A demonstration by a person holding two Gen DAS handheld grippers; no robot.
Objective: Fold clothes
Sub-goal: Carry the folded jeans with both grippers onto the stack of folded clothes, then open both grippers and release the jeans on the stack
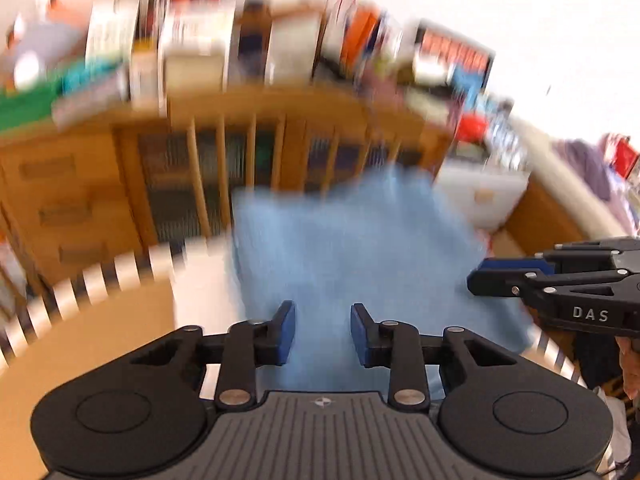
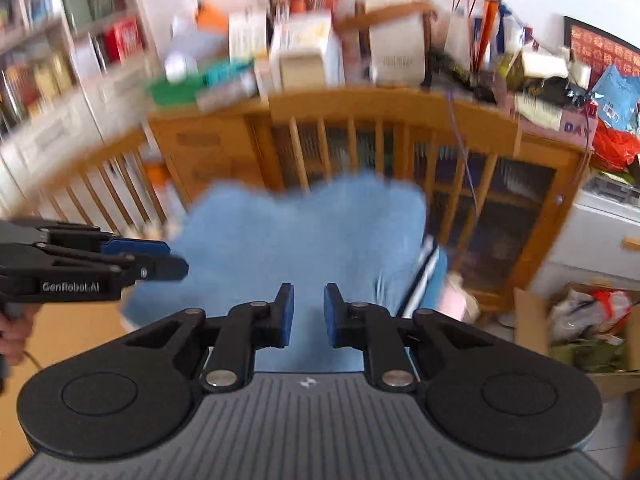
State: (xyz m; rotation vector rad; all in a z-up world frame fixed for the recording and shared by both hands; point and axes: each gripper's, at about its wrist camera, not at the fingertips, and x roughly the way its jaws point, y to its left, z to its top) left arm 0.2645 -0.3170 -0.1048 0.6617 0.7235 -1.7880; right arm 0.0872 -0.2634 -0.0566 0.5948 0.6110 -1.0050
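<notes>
A light blue cloth [image 1: 360,248] lies spread on the table ahead of both grippers, blurred by motion; in the right wrist view this cloth [image 2: 304,232] has a wavy far edge. My left gripper [image 1: 323,332] is open just over the cloth's near part, which shows through the gap between its blue pads. My right gripper [image 2: 309,320] also stands open, with a narrower gap, over the near edge. Each gripper shows from the side in the other's view: the right gripper [image 1: 480,276] at the cloth's right edge, the left gripper [image 2: 176,260] at its left edge.
A wooden cabinet [image 2: 400,148] with slatted doors stands behind the table, boxes and bags [image 2: 304,48] piled on top. The tan tabletop [image 1: 100,340] has a striped rim. A cardboard box [image 2: 580,328] and white drawers [image 2: 600,232] sit right, a bookshelf [image 2: 60,40] left.
</notes>
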